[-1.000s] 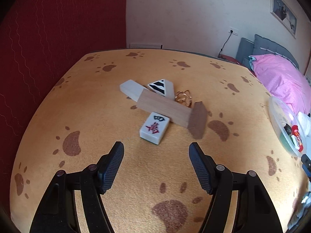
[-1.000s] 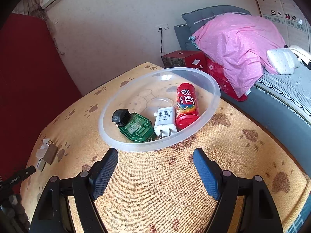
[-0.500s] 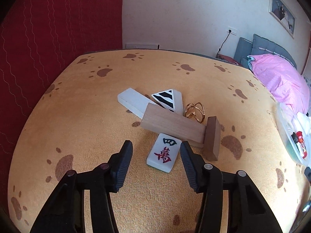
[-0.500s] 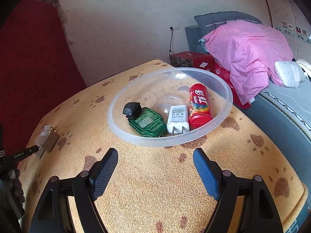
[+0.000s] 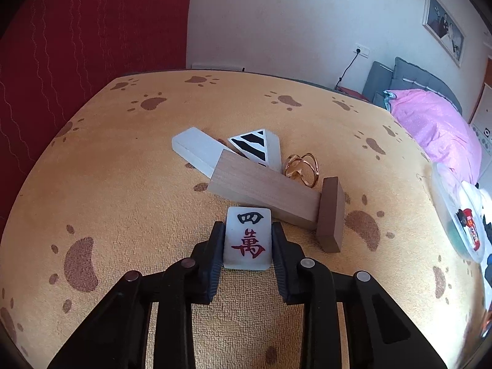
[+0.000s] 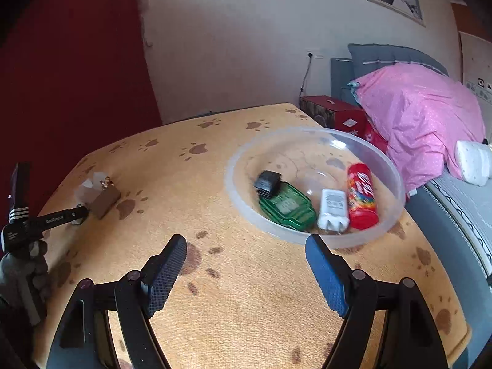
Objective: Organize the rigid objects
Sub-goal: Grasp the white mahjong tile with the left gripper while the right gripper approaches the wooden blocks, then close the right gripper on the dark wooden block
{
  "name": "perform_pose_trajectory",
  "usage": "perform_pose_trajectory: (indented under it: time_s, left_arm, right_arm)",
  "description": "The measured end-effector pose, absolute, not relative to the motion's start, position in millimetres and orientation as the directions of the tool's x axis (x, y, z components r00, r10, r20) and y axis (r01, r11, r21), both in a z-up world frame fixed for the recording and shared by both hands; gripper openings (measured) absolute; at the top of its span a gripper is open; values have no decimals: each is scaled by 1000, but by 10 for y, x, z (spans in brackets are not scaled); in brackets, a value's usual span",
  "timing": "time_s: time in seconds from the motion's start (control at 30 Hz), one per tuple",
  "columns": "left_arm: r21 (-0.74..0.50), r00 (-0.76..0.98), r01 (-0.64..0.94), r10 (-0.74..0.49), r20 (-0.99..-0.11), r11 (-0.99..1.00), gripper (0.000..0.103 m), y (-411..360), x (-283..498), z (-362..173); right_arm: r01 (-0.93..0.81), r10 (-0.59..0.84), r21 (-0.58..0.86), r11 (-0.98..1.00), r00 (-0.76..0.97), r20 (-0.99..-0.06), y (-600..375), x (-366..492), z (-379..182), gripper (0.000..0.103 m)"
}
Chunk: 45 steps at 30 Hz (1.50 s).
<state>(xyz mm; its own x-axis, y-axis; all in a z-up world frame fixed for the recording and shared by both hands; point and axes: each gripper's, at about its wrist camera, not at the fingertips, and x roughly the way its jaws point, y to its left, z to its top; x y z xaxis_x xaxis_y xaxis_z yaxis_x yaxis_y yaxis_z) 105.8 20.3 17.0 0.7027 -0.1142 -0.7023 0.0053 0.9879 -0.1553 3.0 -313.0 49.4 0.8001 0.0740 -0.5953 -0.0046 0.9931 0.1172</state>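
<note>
Before you, a mahjong tile (image 5: pixel 248 237) lies just in front of a wooden block (image 5: pixel 264 191); right of the pile, a bowl (image 6: pixel 243 203) holds a can (image 6: pixel 362 200) and charger (image 6: pixel 333 209).

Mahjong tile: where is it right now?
Left wrist view, bottom centre: the mahjong tile sits clamped in the left gripper, face up on the paw-print cloth, just in front of the long wooden block.

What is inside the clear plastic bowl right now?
The bowl holds a red can, a white charger, a green tin and a black clip resting on the tin. Whatever lies under the tin is covered.
</note>
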Motion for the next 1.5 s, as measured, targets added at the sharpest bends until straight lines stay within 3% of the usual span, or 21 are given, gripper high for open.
perform_pose_trajectory:
  time_s: [0.2, 0.53, 1.2, 1.37, 1.5]
  left_arm:
    - [-148, 727, 10, -109, -678, 989, 30, 208, 957, 223]
    - [-137, 734, -34, -68, -676, 990, 30, 275, 938, 226]
    - [-153, 722, -72, -54, -690, 986, 30, 364, 957, 189]
    - [-146, 722, -69, -51, -690, 987, 30, 345, 956, 185]
    - [-135, 725, -70, -42, -688, 988, 30, 328, 952, 189]
  right_arm:
    - [-235, 264, 129, 963, 741, -618, -2506, 397, 568, 86]
    - [-453, 377, 96, 886, 584, -719, -1640, 1040, 286, 86]
    - [-571, 371, 11, 821, 517, -771, -1088, 1507, 93, 85]
    - [-570, 364, -2, 822, 527, -768, -1082, 1488, 94, 65]
    - [-559, 369, 14, 829, 528, -765, -1102, 1439, 104, 63]
